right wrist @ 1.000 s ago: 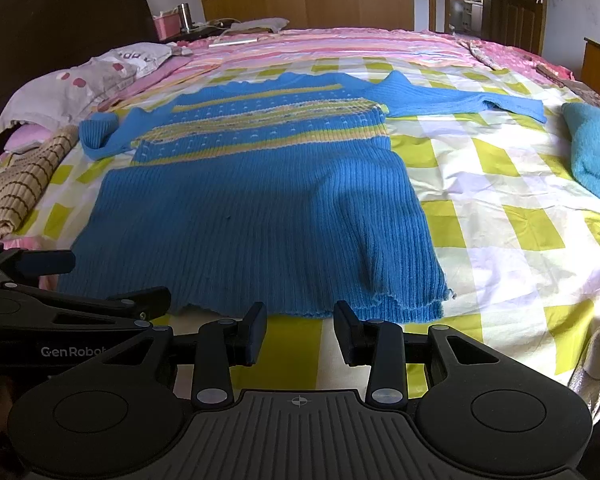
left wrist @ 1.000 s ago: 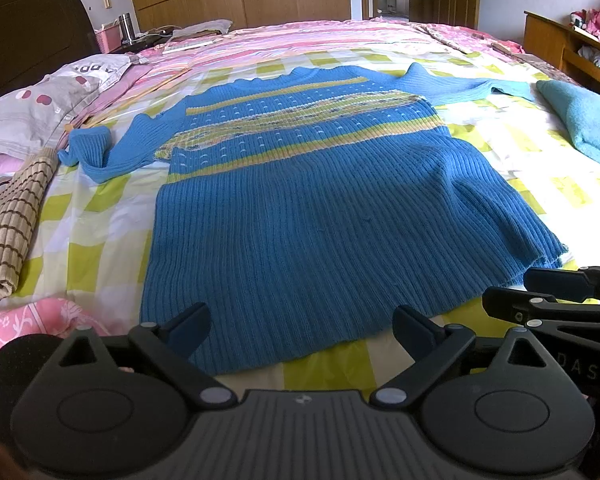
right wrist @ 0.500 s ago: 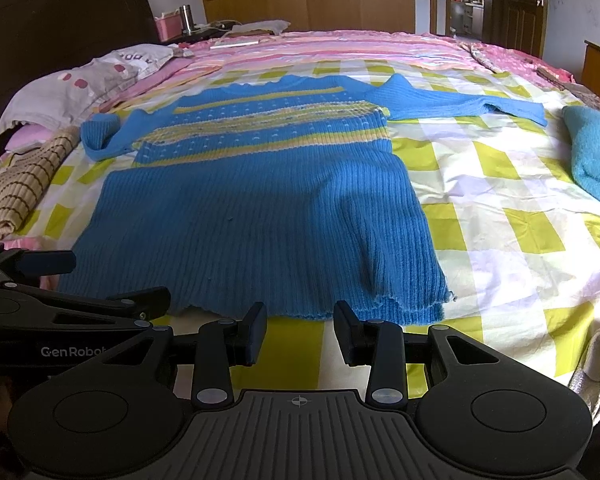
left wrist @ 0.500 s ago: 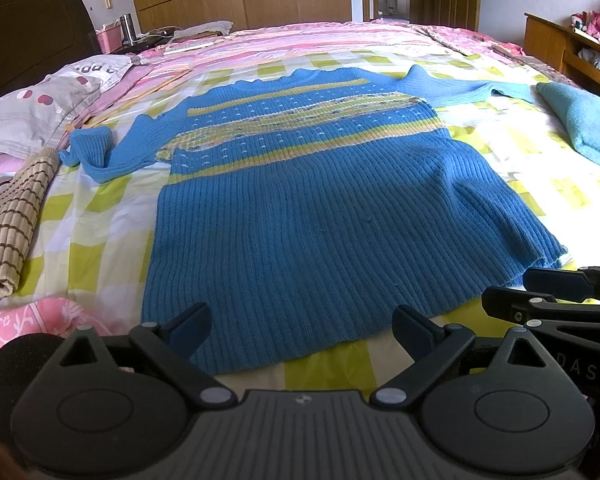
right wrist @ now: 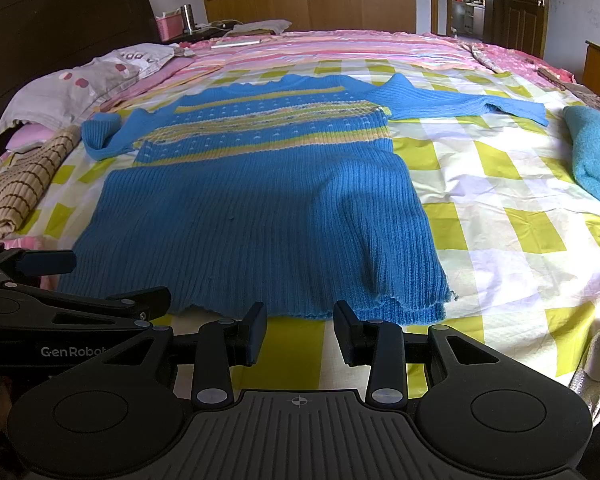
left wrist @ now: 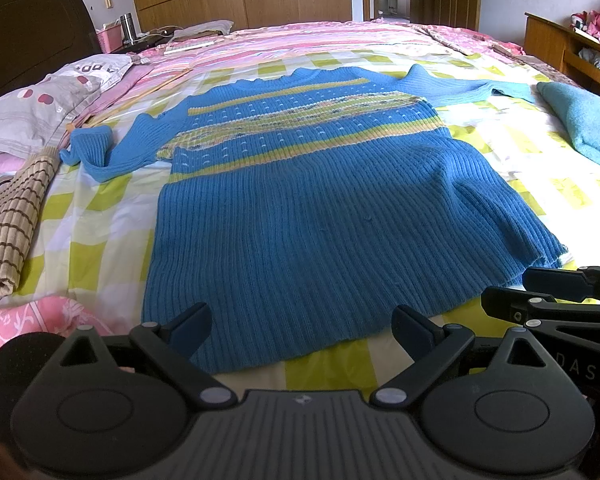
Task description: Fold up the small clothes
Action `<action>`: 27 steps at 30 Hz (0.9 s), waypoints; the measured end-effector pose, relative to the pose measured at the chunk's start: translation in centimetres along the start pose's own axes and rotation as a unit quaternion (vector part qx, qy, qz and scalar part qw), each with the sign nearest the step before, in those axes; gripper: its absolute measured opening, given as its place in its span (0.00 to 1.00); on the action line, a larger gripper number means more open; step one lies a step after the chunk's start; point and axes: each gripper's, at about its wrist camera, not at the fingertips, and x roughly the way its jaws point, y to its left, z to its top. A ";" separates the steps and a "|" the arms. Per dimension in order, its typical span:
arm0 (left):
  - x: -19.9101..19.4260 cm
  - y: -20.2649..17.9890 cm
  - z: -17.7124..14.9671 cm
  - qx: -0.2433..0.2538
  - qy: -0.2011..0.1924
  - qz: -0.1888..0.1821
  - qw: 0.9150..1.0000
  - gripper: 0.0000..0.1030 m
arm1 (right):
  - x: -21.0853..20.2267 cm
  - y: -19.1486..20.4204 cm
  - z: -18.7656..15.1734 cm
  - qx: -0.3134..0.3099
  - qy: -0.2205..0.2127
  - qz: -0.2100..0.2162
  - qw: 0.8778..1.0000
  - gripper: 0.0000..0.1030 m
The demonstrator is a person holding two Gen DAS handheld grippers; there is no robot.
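A blue ribbed sweater (left wrist: 320, 208) (right wrist: 260, 208) with yellow chest stripes lies flat, hem toward me, on the yellow-checked bedsheet (left wrist: 100, 208). Its left sleeve is folded back on itself; the right sleeve stretches out to the right. My left gripper (left wrist: 302, 322) hovers open over the near hem, jaws wide apart with nothing between them. My right gripper (right wrist: 300, 322) sits just short of the hem's right part, jaws open over bare sheet and holding nothing. Each gripper shows at the edge of the other's view.
A teal folded garment (left wrist: 584, 124) (right wrist: 596, 156) lies at the right. A beige striped cloth (left wrist: 8, 224) and a pillow (left wrist: 40, 116) lie at the left. A dark headboard stands at far left, wooden wardrobes and a door behind, a wooden shelf (left wrist: 560, 48) on the right.
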 end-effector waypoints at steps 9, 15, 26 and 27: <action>0.0 0.0 0.0 0.000 0.000 0.000 1.000 0.97 | 0.0 0.0 0.0 0.000 0.000 0.000 1.000 0.35; -0.1 0.1 0.0 -0.002 0.000 -0.002 1.000 0.97 | 0.0 -0.1 0.0 0.002 -0.001 0.003 1.000 0.35; -0.1 0.1 -0.1 -0.002 0.000 -0.002 1.000 0.97 | 0.0 -0.1 0.0 0.003 0.000 0.005 1.000 0.35; -0.1 0.1 -0.1 -0.002 0.000 -0.002 1.000 0.97 | 0.0 -0.1 0.0 0.003 -0.001 0.005 1.000 0.35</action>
